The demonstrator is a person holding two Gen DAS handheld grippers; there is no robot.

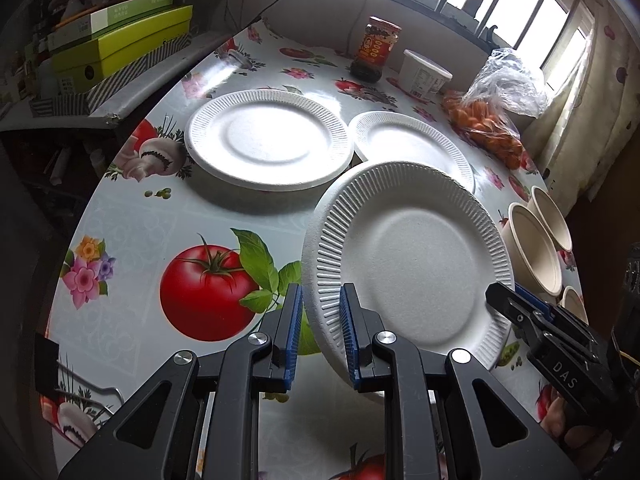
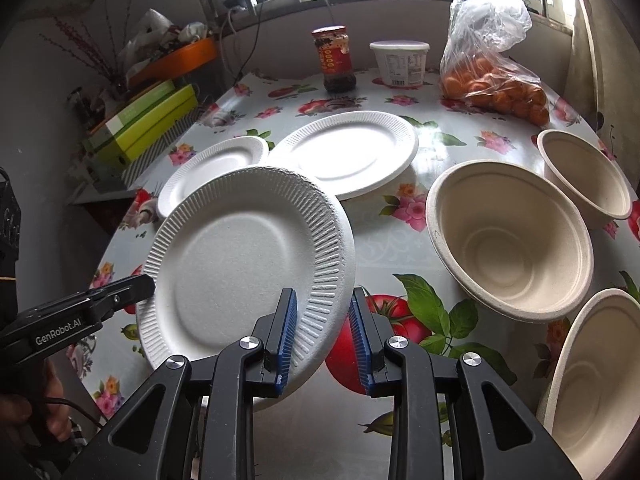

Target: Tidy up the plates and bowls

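Observation:
A white ribbed paper plate [image 1: 408, 264] is held tilted above the table, between both grippers; it also shows in the right wrist view [image 2: 244, 264]. My left gripper [image 1: 320, 332] has its jaws around the plate's left rim, with a gap still showing. My right gripper [image 2: 323, 332] has its jaws around the plate's right rim, with a gap too. Two more white plates lie flat behind: a large one [image 1: 268, 144] and a smaller one [image 1: 412, 144]. Three beige bowls [image 2: 508, 240] [image 2: 588, 176] [image 2: 596, 368] stand at the right.
A sauce jar [image 2: 334, 60], a white tub [image 2: 400, 62] and a bag of oranges [image 2: 496, 88] stand along the table's far edge under the window. Green boxes [image 1: 120, 46] sit on a shelf at the left. The tablecloth [image 1: 168, 216] has a fruit and flower print.

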